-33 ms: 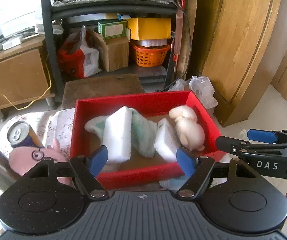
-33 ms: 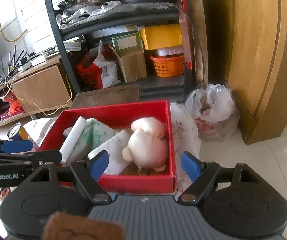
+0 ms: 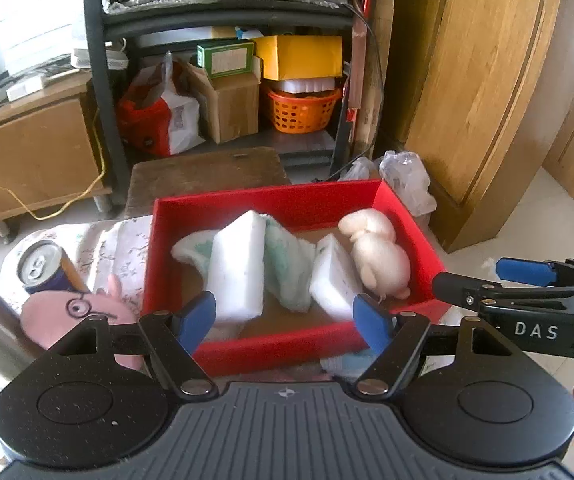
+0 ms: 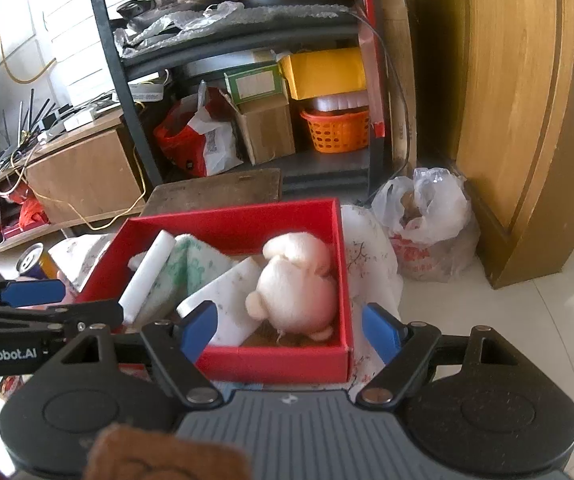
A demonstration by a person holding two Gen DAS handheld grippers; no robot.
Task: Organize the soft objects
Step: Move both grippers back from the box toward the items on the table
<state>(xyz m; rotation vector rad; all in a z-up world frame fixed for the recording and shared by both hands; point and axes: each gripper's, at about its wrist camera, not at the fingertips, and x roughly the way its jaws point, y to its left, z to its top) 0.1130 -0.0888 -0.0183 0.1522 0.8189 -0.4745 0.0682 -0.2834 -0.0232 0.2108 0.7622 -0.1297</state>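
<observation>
The right claw point(image 3: 527, 280) has the white letters "DAS" on its black side, seen from the left camera. The left claw point(image 4: 43, 300) has "GenRobot.AI" written on it, seen from the right camera. The labels on the boxes and bags on the shelf are too blurry to read.

The left claw point(image 3: 287, 316) is spread wide, and its blue fingertips point(image 3: 197, 316) hold nothing. It hangs just in front of the red box point(image 3: 271, 350), over the near wall. The right claw point(image 4: 289, 330) is spread wide too and is not gripping anything. It hangs over the near right corner of the red box point(image 4: 271, 364).

The soft things are inside the red box. There are two white foam blocks point(image 3: 239, 264), a white and green cloth point(image 3: 287, 264) between them, and a cream plush toy point(image 3: 379, 256) on the right side.

A pink plush pig with glasses point(image 3: 71, 312) lies outside the box on the left, on a flowery cloth point(image 3: 107, 240) over the worktop. A drink can point(image 3: 45, 266) lies just behind the pig.
</observation>
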